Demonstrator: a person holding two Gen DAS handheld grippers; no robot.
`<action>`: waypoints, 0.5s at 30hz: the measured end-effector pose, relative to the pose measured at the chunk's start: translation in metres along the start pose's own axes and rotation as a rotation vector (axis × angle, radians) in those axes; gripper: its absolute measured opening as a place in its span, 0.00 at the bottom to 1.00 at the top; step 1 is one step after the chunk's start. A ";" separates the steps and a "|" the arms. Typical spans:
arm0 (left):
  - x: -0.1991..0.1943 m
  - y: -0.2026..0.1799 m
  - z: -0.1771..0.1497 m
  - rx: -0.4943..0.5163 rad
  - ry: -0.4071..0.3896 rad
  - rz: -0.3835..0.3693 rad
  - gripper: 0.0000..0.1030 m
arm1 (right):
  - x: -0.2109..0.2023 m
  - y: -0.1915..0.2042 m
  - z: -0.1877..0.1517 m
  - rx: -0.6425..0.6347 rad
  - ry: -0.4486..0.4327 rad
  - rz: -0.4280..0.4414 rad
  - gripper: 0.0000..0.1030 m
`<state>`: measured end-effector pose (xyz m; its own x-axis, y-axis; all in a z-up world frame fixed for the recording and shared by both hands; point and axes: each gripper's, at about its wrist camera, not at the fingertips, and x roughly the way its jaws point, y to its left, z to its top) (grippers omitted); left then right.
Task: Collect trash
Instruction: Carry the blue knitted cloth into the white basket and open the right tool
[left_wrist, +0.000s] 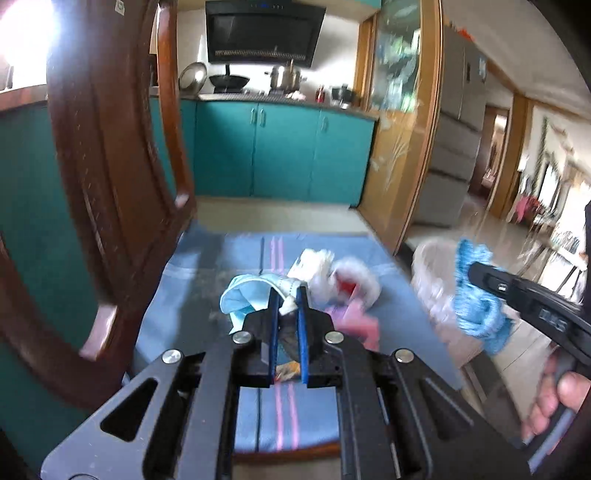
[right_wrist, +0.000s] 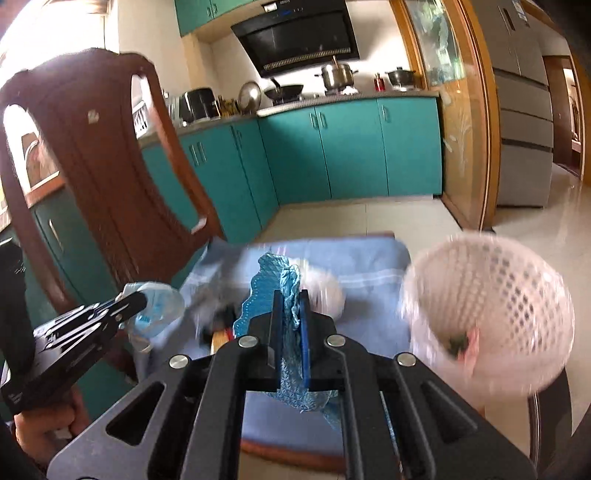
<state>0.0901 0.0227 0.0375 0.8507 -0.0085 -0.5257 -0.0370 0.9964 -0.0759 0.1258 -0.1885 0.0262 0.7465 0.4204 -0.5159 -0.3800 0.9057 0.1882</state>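
In the left wrist view my left gripper (left_wrist: 288, 297) is shut on a light blue face mask (left_wrist: 240, 301), held above the chair's blue cushion (left_wrist: 207, 266). Behind it on the cushion lie white tissue and red and pink scraps (left_wrist: 343, 291). In the right wrist view my right gripper (right_wrist: 291, 295) is shut on a crumpled blue textured sheet (right_wrist: 264, 291). The left gripper (right_wrist: 142, 300) with the mask (right_wrist: 160, 308) shows at the left. The right gripper (left_wrist: 474, 272) holds the blue sheet (left_wrist: 476, 306) in front of a white mesh basket (left_wrist: 428, 280). Both views are blurred by motion.
The white mesh basket (right_wrist: 491, 291) stands right of the chair, with a small green and pink scrap (right_wrist: 461, 341) inside. The brown wooden chair back (right_wrist: 92, 166) rises at the left. Teal kitchen cabinets (right_wrist: 351, 147) and a glass door (right_wrist: 458, 122) lie beyond.
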 end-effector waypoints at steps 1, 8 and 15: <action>0.003 -0.003 -0.003 0.022 0.014 0.014 0.10 | 0.001 0.002 -0.006 -0.009 0.016 -0.006 0.08; 0.011 0.008 -0.004 -0.004 0.036 0.010 0.10 | 0.004 0.007 -0.013 -0.019 0.043 -0.023 0.08; 0.013 0.005 -0.006 -0.005 0.037 0.005 0.10 | 0.007 0.008 -0.020 -0.030 0.055 -0.024 0.08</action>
<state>0.0980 0.0272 0.0251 0.8303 -0.0066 -0.5573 -0.0440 0.9960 -0.0774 0.1178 -0.1796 0.0073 0.7247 0.3939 -0.5653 -0.3789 0.9131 0.1506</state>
